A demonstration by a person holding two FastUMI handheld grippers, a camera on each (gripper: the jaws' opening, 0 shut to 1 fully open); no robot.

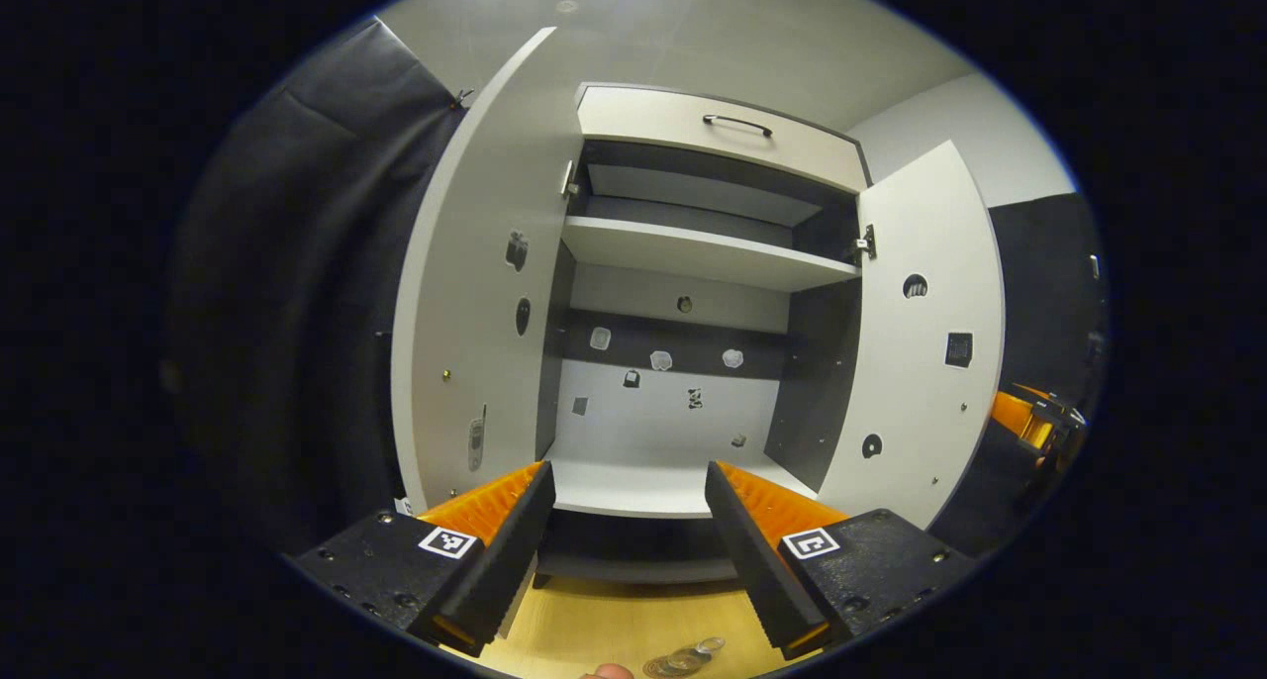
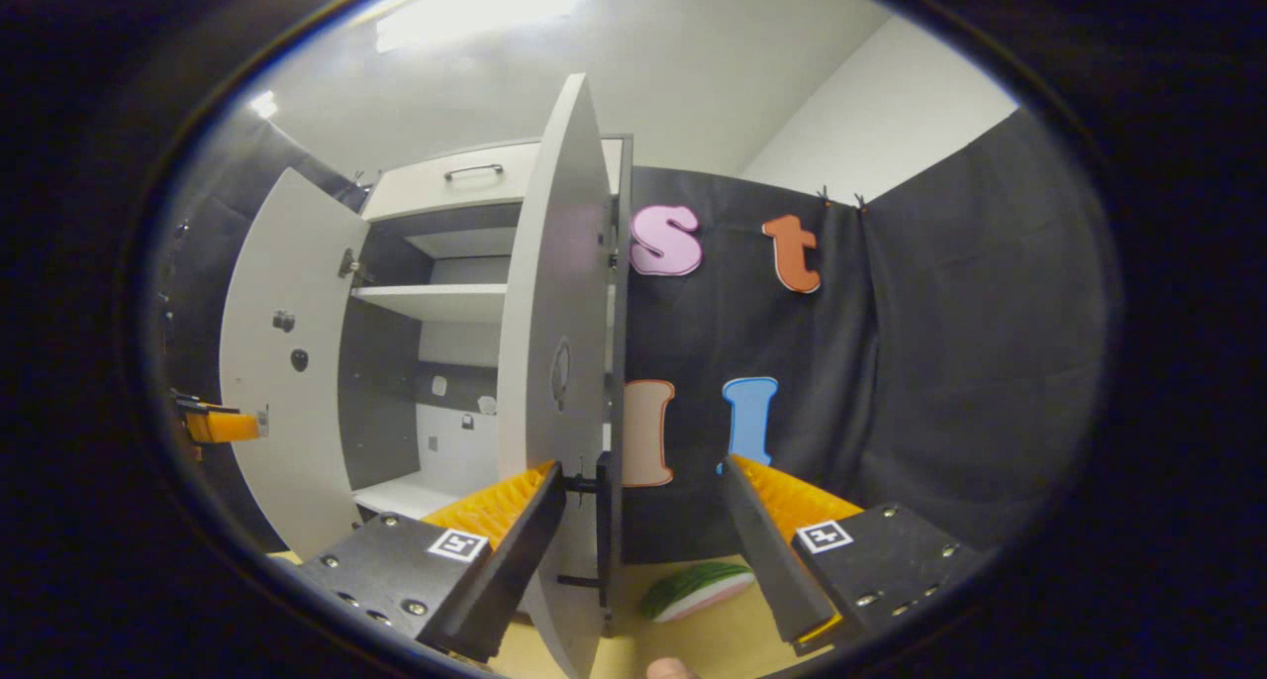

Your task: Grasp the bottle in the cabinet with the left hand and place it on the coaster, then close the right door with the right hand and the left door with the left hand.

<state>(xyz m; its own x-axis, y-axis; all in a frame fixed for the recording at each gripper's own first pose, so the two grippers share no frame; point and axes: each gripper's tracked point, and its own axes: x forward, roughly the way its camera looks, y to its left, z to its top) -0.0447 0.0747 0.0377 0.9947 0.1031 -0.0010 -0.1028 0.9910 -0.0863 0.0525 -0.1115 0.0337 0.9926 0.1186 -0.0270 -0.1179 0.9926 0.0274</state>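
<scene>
The white cabinet [image 1: 683, 253] faces me with both doors swung wide and its shelves bare. In the left gripper view my left gripper [image 1: 629, 476] is open in front of the bottom shelf [image 1: 643, 481], with the left door [image 1: 475, 313] and right door [image 1: 925, 342] on either side. A small clear round thing [image 1: 683, 659] lies on the table at the lower edge; I cannot tell whether it is the bottle or the coaster. In the right gripper view my right gripper [image 2: 643, 469] is open, and the right door [image 2: 554, 362] stands edge-on just by its left finger.
A closed drawer with a dark handle [image 1: 737, 123] tops the cabinet. A green and white object [image 2: 693, 590] lies on the wooden table [image 2: 713, 639] below the right gripper. The other gripper appears far off beyond each door [image 1: 1039, 422] [image 2: 223, 424]. Black cloth hangs at both sides.
</scene>
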